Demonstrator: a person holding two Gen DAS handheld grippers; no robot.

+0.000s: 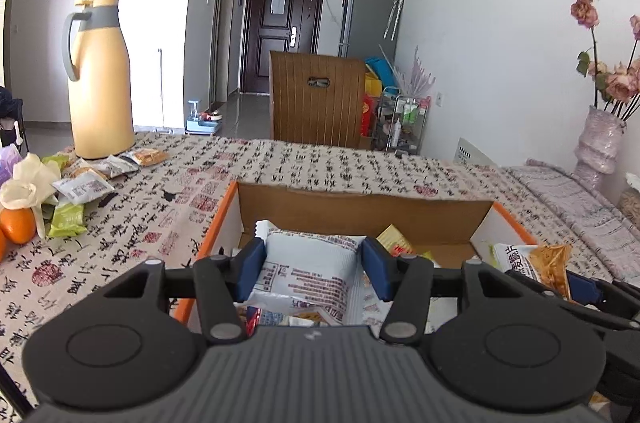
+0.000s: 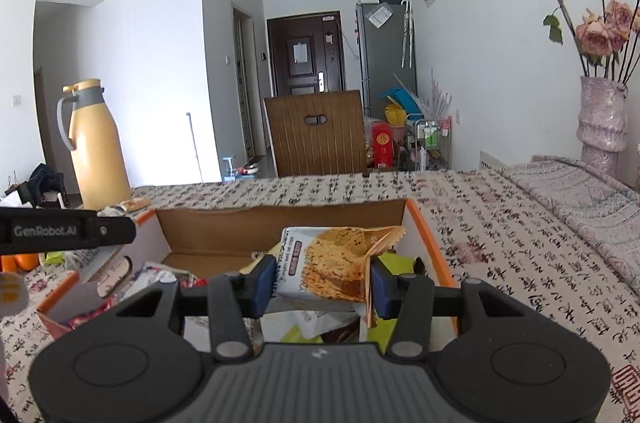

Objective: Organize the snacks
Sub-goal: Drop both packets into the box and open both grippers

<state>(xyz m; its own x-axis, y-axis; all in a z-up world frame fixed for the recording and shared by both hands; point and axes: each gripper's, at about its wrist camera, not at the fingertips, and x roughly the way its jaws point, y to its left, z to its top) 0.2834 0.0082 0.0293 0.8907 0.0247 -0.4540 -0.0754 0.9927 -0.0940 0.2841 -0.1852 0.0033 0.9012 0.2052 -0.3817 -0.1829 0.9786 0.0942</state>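
An orange-edged cardboard box (image 1: 360,207) sits on the patterned tablecloth and holds several snack packets. My left gripper (image 1: 314,271) is shut on a white snack packet (image 1: 308,263) and holds it over the box. My right gripper (image 2: 322,283) is shut on an orange cracker packet (image 2: 332,263) over the same box (image 2: 280,223). That packet also shows at the right in the left wrist view (image 1: 536,259). A pile of loose snack packets (image 1: 84,183) lies on the table at the left, near the jug.
A yellow thermos jug (image 1: 100,79) stands at the table's far left. Two oranges (image 1: 16,225) and a cream glove lie at the left edge. A vase of dried roses (image 2: 600,119) stands at the right. A wooden chair back (image 1: 316,99) rises behind the table.
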